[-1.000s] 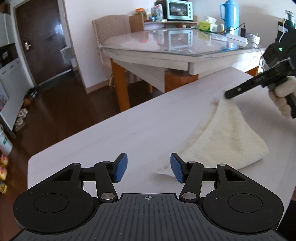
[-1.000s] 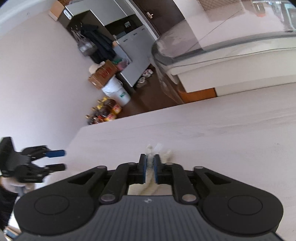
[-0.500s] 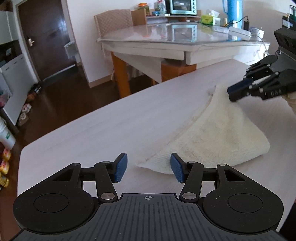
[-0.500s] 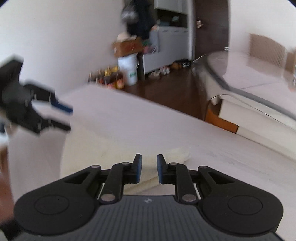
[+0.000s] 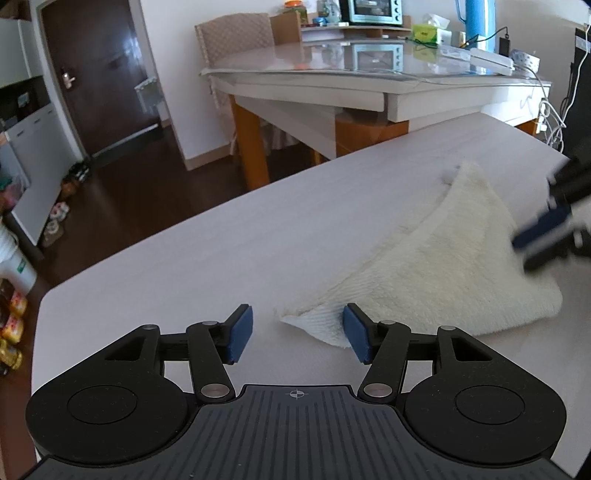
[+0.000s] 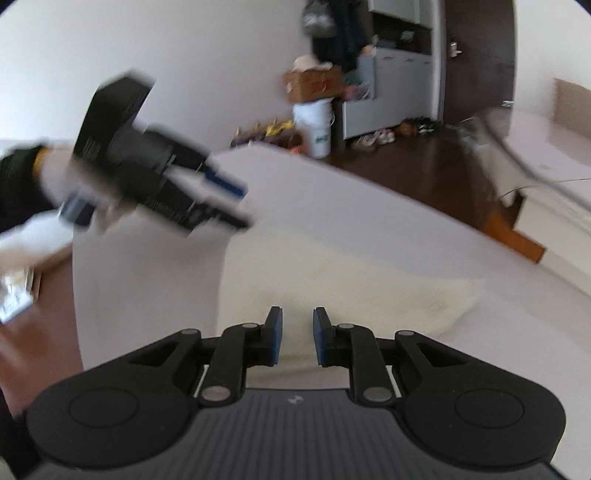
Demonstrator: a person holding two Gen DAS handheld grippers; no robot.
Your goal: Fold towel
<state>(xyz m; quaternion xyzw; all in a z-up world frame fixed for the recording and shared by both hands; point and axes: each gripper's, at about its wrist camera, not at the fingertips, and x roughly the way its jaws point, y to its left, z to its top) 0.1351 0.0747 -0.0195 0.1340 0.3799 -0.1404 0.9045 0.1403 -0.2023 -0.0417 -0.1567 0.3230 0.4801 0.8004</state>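
Nearby, towel corner between parted left tongs.

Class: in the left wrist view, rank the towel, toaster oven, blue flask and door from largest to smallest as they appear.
1. Towel
2. Door, a close second
3. Toaster oven
4. Blue flask, similar to the oven and cut off by the frame, so unsure.

Daylight glares off the glass-topped table at twelve o'clock; my right view is motion-blurred, edges fisheye-bent.
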